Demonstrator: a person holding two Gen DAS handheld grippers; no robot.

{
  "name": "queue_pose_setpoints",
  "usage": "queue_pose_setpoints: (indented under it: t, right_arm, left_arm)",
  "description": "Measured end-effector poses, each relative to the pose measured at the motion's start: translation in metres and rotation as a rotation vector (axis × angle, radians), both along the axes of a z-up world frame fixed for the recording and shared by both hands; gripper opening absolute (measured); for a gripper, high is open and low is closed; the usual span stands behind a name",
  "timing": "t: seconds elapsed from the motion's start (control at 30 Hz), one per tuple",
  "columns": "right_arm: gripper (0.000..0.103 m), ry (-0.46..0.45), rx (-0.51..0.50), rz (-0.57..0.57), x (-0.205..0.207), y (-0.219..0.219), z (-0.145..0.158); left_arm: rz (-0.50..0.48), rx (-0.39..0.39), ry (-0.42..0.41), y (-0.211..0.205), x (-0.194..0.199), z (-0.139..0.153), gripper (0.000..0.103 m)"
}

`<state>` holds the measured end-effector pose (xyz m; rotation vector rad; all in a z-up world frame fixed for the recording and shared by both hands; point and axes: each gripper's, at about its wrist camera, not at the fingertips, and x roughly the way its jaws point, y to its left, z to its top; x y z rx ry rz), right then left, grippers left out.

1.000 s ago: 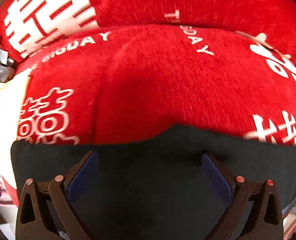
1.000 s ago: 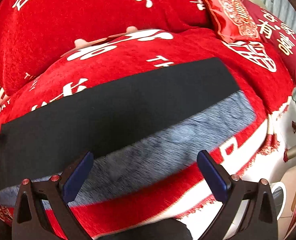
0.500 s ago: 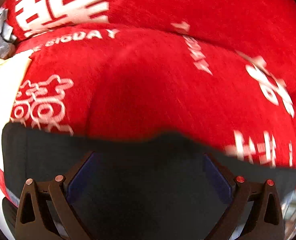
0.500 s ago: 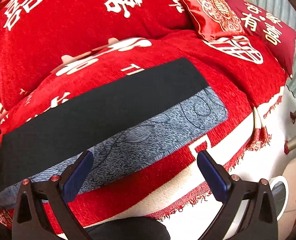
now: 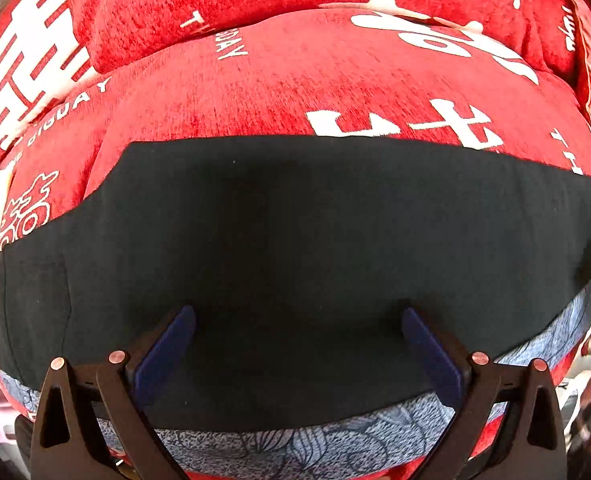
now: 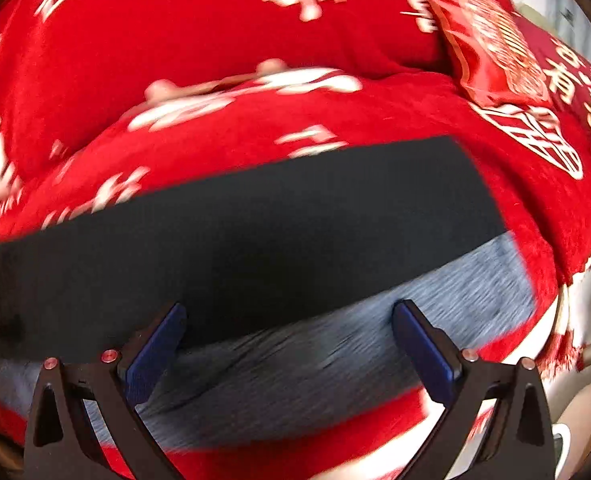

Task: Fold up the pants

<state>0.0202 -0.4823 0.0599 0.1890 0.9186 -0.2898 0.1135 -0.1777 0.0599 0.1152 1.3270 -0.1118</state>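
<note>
The black pants (image 5: pixel 295 248) lie flat in a long strip across a blue-grey patterned cloth (image 5: pixel 315 446) on the red sofa seat. My left gripper (image 5: pixel 297 354) is open and empty, just above the pants near their waist end. In the right wrist view the pants (image 6: pixel 235 236) run from left to right with the blue-grey cloth (image 6: pixel 375 344) showing along their near side. My right gripper (image 6: pixel 289 350) is open and empty over the pants' near edge.
The sofa cover (image 5: pixel 295 80) is red with white characters. Red cushions (image 6: pixel 495 52) sit at the far right. The seat's front edge with red tassels (image 6: pixel 559 352) drops off at right, with the floor below.
Both grippers have drawn back and turned. The left view now takes in much more of the pants. The right view is blurred with motion. Both stay open.
</note>
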Motion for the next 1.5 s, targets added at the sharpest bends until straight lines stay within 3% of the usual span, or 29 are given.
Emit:
queue_pose_setpoints:
  t: [0.13, 0.27, 0.37, 0.47, 0.6, 0.8, 1.07, 1.17, 1.3, 1.5]
  right_arm:
    - [0.103, 0.011, -0.036, -0.031, 0.03, -0.038, 0.002]
    - [0.103, 0.052, -0.097, -0.088, 0.049, -0.047, 0.011]
    - [0.103, 0.009, -0.018, -0.167, 0.023, -0.059, 0.025]
    - [0.103, -0.046, 0.107, -0.22, -0.032, -0.067, 0.024]
    - [0.103, -0.031, 0.259, -0.121, -0.076, -0.045, 0.002]
    - [0.103, -0.069, 0.295, 0.043, -0.068, -0.006, -0.018]
    - [0.103, -0.163, 0.314, 0.054, -0.037, -0.023, -0.018]
    - [0.103, -0.201, 0.386, 0.076, -0.052, -0.025, -0.022]
    - [0.103, -0.253, 0.41, 0.09, -0.062, -0.026, -0.026]
    - [0.103, -0.353, 0.443, 0.043, -0.044, -0.049, -0.024]
  left_arm:
    - [0.02, 0.017, -0.004, -0.009, 0.011, -0.001, 0.103]
    - [0.011, 0.043, -0.005, -0.029, 0.022, 0.0, 0.103]
    - [0.002, -0.008, 0.001, -0.04, 0.02, 0.01, 0.103]
    - [-0.05, -0.028, 0.005, -0.06, 0.009, 0.013, 0.103]
    - [-0.078, -0.03, 0.011, -0.094, -0.004, 0.004, 0.103]
    - [-0.018, 0.012, -0.013, -0.131, 0.009, 0.002, 0.103]
    - [0.128, 0.003, 0.005, -0.138, 0.035, -0.001, 0.103]
    - [0.111, 0.013, -0.018, -0.141, 0.033, -0.003, 0.103]
    - [0.109, 0.01, -0.024, -0.137, 0.016, -0.003, 0.103]
    - [0.085, 0.019, -0.011, -0.136, -0.013, -0.003, 0.103]
